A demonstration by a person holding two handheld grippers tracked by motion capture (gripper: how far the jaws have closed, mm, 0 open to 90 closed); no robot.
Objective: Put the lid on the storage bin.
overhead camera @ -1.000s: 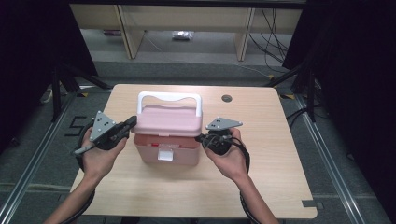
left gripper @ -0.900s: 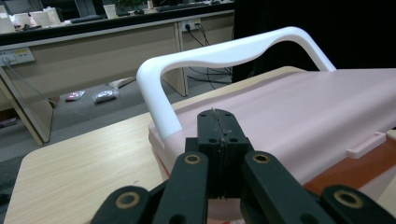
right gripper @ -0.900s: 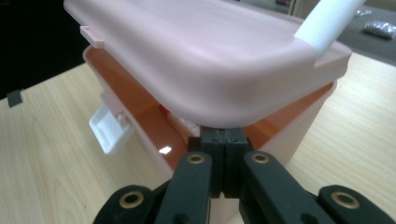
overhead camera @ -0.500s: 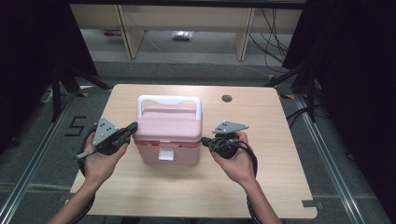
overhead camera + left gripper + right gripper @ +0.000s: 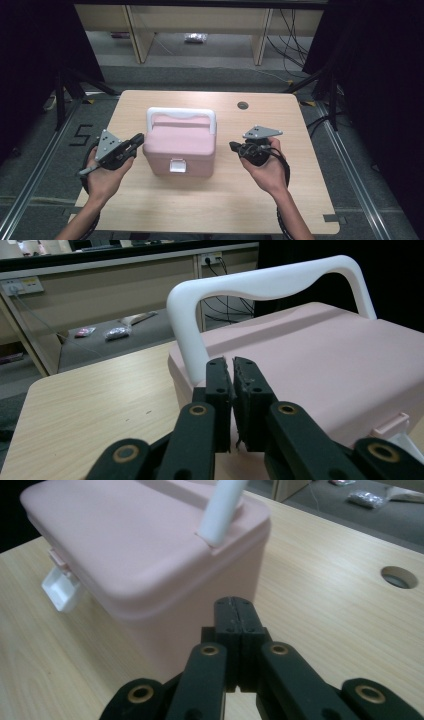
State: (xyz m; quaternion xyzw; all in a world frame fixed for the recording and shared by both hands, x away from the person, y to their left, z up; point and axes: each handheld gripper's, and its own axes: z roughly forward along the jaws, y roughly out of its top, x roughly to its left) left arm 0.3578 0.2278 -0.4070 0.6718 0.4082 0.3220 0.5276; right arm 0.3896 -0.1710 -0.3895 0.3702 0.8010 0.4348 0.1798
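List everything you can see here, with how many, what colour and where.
box: 1, pink, middle of table, lid down
handle: 1, white, upright over box
latch: 1, white, box's front
table: 1, light wood
hole: 1, grey, table's far right
packets: a few, on floor beyond table
left hand-held gripper: 1, black, beside box's left end, jaws just opening a crack, nothing between
right hand-held gripper: 1, black, right of box, apart from it, shut, empty
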